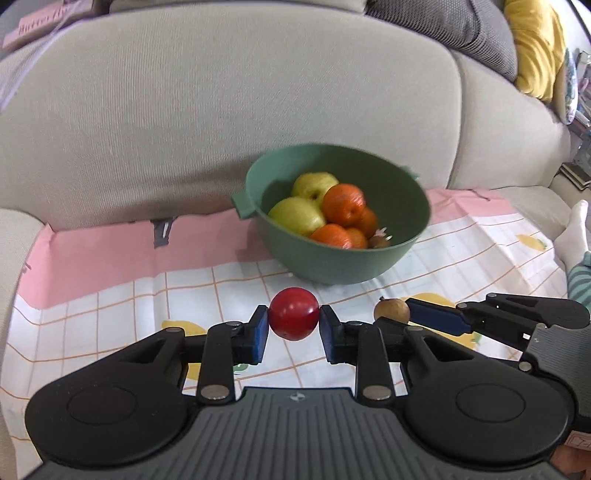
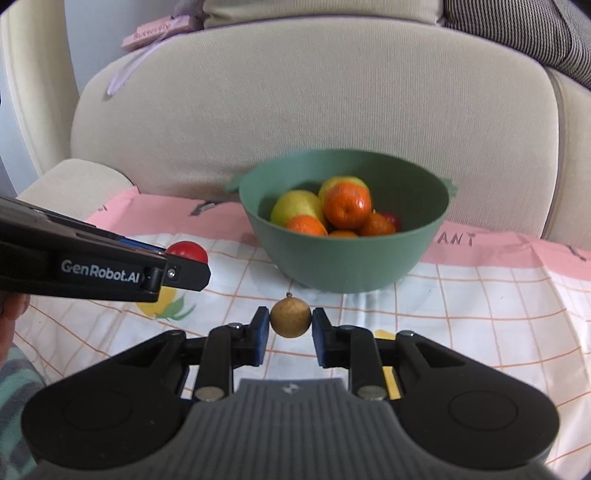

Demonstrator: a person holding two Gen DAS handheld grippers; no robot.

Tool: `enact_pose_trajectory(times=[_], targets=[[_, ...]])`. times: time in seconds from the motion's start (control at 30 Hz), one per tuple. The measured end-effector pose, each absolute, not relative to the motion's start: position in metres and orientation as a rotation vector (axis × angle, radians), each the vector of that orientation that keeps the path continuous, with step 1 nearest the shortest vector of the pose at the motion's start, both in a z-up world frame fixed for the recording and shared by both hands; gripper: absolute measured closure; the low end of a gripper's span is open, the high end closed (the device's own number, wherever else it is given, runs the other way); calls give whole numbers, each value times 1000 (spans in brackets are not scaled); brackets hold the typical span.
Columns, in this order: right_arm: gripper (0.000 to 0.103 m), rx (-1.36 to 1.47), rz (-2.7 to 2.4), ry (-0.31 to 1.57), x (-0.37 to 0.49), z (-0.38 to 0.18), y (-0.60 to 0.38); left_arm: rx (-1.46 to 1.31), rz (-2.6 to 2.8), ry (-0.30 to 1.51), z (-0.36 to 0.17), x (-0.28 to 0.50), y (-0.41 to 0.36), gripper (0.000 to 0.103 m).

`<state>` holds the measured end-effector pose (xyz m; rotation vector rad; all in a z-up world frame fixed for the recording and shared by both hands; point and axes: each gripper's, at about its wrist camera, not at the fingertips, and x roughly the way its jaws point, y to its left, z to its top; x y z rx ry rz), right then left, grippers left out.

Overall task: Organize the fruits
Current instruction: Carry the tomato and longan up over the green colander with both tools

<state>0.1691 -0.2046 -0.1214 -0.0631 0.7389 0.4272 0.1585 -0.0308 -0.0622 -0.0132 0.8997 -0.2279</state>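
My left gripper [image 1: 294, 322] is shut on a small round red fruit [image 1: 294, 314] and holds it above the cloth, in front of a green bowl [image 1: 332, 266]. The bowl holds green apples [image 1: 297, 216], oranges [image 1: 343, 205] and smaller fruit. My right gripper [image 2: 290, 322] is shut on a small round brown fruit [image 2: 290, 317], also in front of the bowl [image 2: 343, 266]. In the left wrist view the right gripper and brown fruit [image 1: 391, 311] show at right. In the right wrist view the left gripper and red fruit [image 2: 186, 251] show at left.
The bowl stands on a checked cloth with a pink border [image 1: 110, 258] spread over a beige sofa seat. The sofa backrest [image 1: 221, 110] rises right behind the bowl. A pink box [image 2: 159, 31] lies on the sofa top. A yellow cushion [image 1: 535, 48] lies far right.
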Motion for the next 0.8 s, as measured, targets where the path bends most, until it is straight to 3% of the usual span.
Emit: enact_pose_trajectory(times=[0.8], targets=[[82, -91, 399, 575, 152, -49, -252, 67, -240, 843, 0, 158, -69, 71]])
